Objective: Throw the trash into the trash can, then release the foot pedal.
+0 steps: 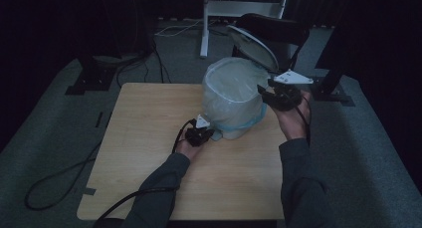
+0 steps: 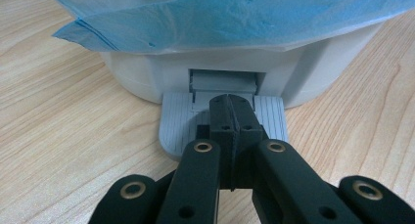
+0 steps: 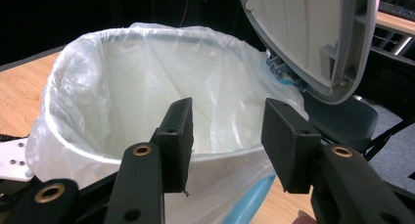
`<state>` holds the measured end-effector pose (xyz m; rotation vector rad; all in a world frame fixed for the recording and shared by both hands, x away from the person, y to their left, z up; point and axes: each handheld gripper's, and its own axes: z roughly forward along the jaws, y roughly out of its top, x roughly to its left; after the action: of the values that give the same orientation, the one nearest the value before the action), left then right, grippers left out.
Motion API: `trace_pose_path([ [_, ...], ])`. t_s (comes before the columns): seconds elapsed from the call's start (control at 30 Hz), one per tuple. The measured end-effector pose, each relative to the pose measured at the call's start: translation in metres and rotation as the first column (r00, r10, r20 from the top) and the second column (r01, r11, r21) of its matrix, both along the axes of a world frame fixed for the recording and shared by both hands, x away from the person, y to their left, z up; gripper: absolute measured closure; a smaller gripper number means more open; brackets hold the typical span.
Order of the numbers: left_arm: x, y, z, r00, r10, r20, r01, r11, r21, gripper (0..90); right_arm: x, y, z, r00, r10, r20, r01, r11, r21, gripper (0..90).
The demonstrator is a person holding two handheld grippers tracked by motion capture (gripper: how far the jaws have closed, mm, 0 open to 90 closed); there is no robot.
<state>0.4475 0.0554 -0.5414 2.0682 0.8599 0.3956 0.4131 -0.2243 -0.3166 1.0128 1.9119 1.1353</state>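
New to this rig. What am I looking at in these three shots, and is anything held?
No robot here: a person at a wooden table holds a two-jaw gripper in each hand. The high view looks down from above; the other two views come from cameras riding on the grippers. On the table stands a white pedal bin lined with a plastic bag, its lid raised. The left gripper, jaws shut, presses the grey pedal. The right gripper sits at the bin's rim, jaws open, nothing between them. Neither holds anything.
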Motion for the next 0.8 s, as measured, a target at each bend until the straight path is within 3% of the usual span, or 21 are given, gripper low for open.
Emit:
trace_pose_path([
  [0.8, 0.0, 0.0, 0.0, 1.0, 0.001, 0.003, -0.001, 1.0, 0.002, 90.0, -0.013, -0.007, -0.017, 1.0, 0.003, -0.009, -0.004, 0.9998, -0.02, 52.1],
])
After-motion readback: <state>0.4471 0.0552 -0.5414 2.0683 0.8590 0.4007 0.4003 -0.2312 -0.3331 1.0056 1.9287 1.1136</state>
